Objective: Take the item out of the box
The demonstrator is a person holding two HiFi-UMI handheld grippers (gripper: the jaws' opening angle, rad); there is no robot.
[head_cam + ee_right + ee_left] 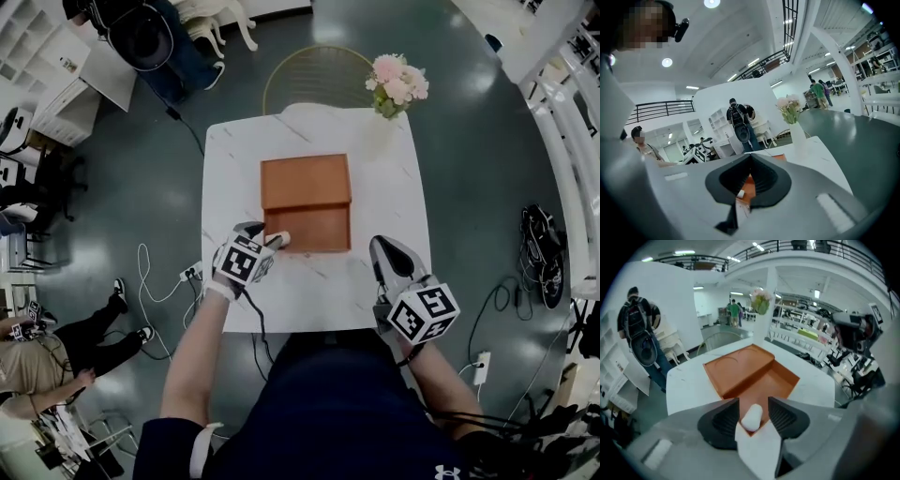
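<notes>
While the head view half hides it behind the left claw (273,242), the left gripper view shows the small white cylinder (752,418) plainly. It sits at the near corner of the orange box (774,383) on the desk (394,192), between spread jaws that do not touch it. Whether it lies on the rim or inside is unclear. The right claw (750,158), pressed together, sees only a sliver of the box.

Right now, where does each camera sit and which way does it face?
Head view: on the person's head, looking steeply down at the table, orange box, both arms, left gripper and right gripper.
Left gripper view: on the left gripper, looking along its open jaws at the white item and box.
Right gripper view: on the right gripper, looking low across the table past shut jaws toward the flowers.
Shared: all three show the box.
</notes>
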